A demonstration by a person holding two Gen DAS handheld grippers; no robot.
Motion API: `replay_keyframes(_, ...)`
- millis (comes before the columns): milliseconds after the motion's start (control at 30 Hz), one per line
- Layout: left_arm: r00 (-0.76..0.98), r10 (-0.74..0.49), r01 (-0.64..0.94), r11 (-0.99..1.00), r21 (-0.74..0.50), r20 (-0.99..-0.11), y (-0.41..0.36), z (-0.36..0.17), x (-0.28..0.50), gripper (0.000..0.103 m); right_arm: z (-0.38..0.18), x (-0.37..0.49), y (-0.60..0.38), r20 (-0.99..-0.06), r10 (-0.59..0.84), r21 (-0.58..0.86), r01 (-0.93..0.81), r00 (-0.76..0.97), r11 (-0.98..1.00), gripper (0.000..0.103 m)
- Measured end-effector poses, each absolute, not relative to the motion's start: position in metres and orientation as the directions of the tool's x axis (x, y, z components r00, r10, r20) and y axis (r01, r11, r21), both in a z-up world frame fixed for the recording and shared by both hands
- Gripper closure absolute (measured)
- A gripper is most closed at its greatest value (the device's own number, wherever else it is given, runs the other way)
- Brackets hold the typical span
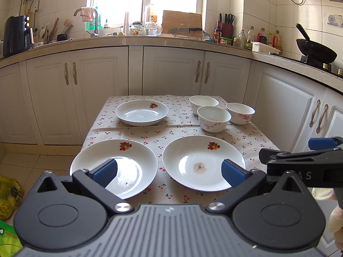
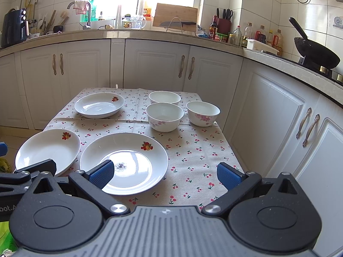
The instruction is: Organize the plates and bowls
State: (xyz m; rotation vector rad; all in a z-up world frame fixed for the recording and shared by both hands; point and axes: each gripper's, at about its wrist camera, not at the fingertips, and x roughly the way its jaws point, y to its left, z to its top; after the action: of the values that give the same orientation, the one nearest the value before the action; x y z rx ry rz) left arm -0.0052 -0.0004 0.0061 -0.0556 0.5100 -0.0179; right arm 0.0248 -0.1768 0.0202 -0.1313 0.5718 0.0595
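Observation:
Three white plates with a fruit motif lie on the cherry-print tablecloth: a near left plate, a near middle plate with a dark speck at its centre, and a far left plate. Three white bowls stand at the far right: a plain one, a flowered one, another flowered one. My left gripper is open and empty above the near plates. My right gripper is open and empty over the near table edge.
The small table stands before white cabinets. The counter carries a black air fryer, a sink tap, a cutting board, bottles and a black wok. Yellow and green bags lie on the floor at left.

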Motion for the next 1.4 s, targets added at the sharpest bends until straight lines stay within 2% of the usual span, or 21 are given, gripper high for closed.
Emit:
replay_keyframes(800, 0.873, -0.052, 0.026, 0.998, -0.060, -0.485, 0.003, 0.005, 0.002, 0.001, 0.020, 0.033, -0.172, -0.542, 0.025, -0.134, -0.115, 0.840, 0.984, 0.000)
replay_keyframes(1100, 0.872, -0.050, 0.026, 0.998, -0.055, -0.488, 0.020, -0.001, 0.017, 0.001, 0.024, 0.052, -0.167, -0.524, 0.086, -0.141, -0.185, 0.847, 0.973, 0.000)
replay_keyframes(1400, 0.857, -0.018, 0.001, 0.999, -0.034, -0.515, 0.042, -0.013, 0.037, 0.001, 0.022, 0.085, -0.156, -0.555, 0.151, -0.141, -0.271, 0.818, 0.952, 0.000)
